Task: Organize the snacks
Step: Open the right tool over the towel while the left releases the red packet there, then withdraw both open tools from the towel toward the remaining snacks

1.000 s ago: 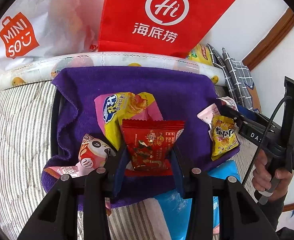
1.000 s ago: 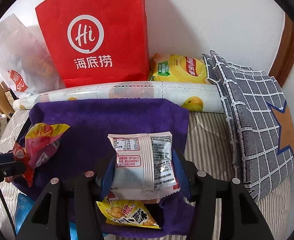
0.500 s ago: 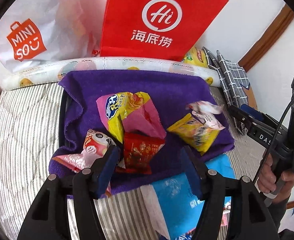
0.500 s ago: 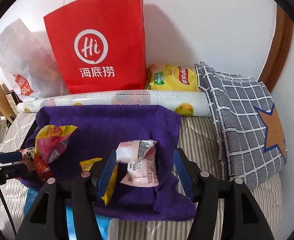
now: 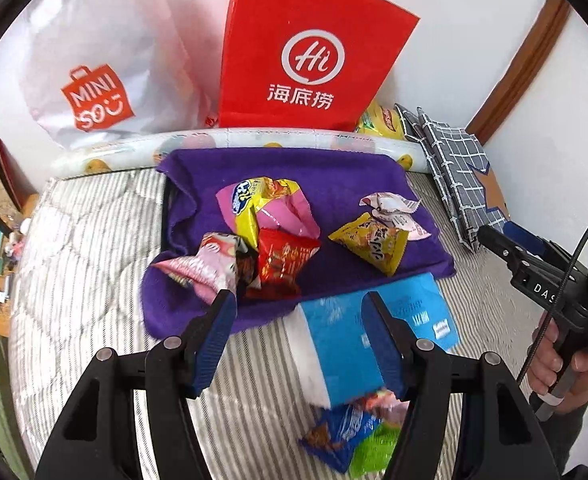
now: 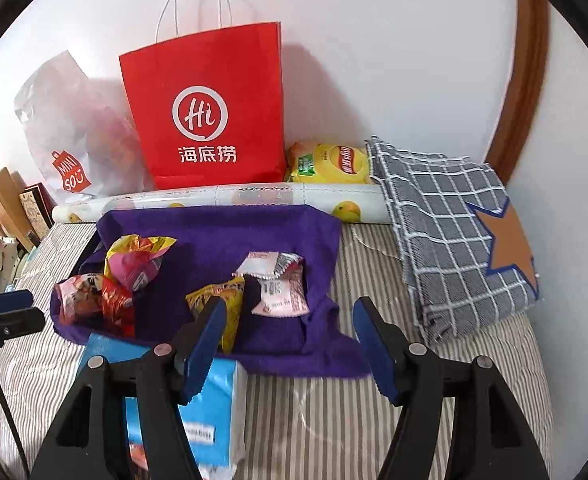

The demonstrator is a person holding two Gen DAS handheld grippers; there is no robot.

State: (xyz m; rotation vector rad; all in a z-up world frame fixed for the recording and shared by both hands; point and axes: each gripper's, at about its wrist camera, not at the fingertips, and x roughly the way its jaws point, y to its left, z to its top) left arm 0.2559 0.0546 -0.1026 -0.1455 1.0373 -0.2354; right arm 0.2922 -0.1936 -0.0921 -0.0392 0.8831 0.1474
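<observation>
Your two fisheye views are evenly, brightly lit; the red paper bag (image 6: 209, 120) throws a soft shadow toward three o'clock on the white wall (image 6: 394, 60). Black vignette rings every edge, straight lines bow outward, and slight blur smears the snack packets (image 5: 350, 436) at six o'clock.

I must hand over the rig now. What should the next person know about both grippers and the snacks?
Left gripper: open, empty; jaws just opened.
Right gripper: open, empty; jaws just opening.
Done: five snack packets lie on the purple towel: red packet, panda packet and pink-yellow packet at left, yellow packet and white-pink packet at right.
Left: more packets spill from the blue bag on the striped bed, near side.
</observation>
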